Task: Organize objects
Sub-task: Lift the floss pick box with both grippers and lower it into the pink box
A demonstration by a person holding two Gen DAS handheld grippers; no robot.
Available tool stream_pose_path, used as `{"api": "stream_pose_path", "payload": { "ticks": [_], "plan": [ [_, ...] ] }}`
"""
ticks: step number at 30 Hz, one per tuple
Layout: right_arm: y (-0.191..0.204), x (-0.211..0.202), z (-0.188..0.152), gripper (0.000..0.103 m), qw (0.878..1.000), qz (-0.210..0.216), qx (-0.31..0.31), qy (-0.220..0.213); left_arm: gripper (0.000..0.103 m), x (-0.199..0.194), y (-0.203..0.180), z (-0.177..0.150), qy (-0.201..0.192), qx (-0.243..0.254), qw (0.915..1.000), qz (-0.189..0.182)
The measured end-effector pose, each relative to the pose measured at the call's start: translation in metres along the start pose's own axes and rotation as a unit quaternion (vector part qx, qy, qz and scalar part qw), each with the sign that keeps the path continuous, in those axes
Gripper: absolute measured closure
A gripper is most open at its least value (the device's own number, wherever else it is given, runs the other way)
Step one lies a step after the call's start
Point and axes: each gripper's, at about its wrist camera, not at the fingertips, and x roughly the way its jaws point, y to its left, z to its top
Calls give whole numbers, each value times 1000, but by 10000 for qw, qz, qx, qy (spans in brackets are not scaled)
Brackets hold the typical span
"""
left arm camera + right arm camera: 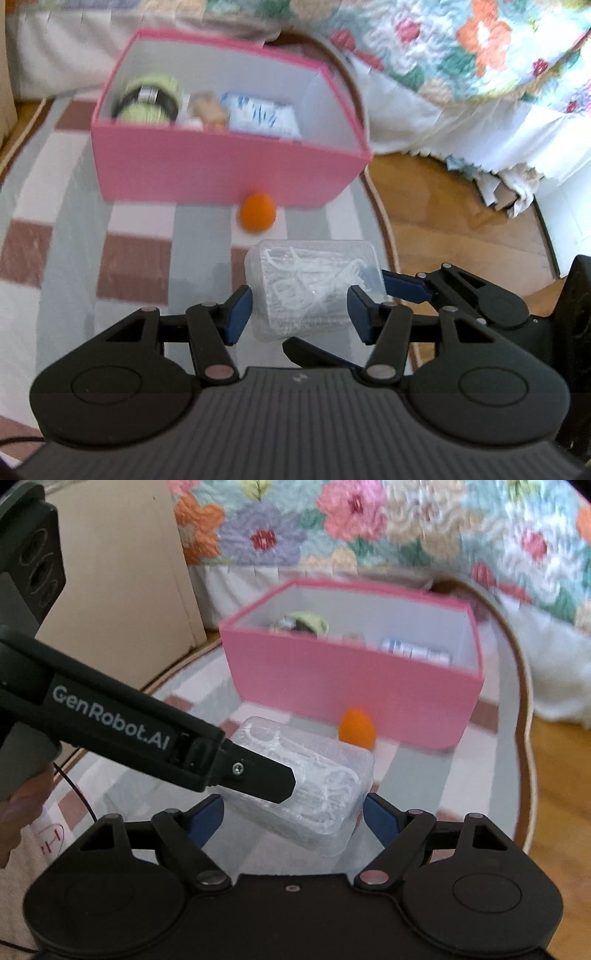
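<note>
Both grippers converge on a clear plastic case [314,288] of white floss picks lying on the near part of the rug [55,229]. The left gripper [301,312] has its fingers spread on either side of the case without touching it; the right gripper [293,814] is spread around it too. The step looks like a pickup, and next one pair must close and carry the case to the pink box [221,173] farther off. An orange sponge [257,213] sits just before the box. The checked rug lies on wood floor [461,221] beside a bed with a flowered quilt [461,48].
</note>
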Motion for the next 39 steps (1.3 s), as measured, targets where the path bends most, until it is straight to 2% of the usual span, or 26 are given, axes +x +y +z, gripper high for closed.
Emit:
{"api": "stream_pose_path", "payload": {
  "ticks": [3,7,11,17,20,23,30,39],
  "plan": [
    [-1,-15,23,17,9998,-16,-149,-133,49,-15,-11,22,-146,121,9998,4],
    [-4,-26,58,17,9975,-147,-609,-327,49,-34,-23,55,-554,154,9983,47],
    [-11,-37,99,17,9942,-185,-900,-555,49,-40,-24,91,-812,158,9966,7],
    [-26,-31,157,18,9884,-342,-1315,-682,49,-21,-13,142,-744,-72,9970,-180],
    [-45,-7,184,19,9894,-351,-1310,-516,49,1,-5,158,-736,-171,9970,-179],
    [-68,20,197,22,9939,-255,-1044,-241,49,28,7,175,-723,-298,9969,-130],
    [-116,93,205,33,9980,-242,-489,316,49,100,38,203,-421,-532,9977,-60],
    [-136,156,199,37,9938,-397,-545,886,49,161,71,208,-7,-1025,9947,-65]
  ]
}}
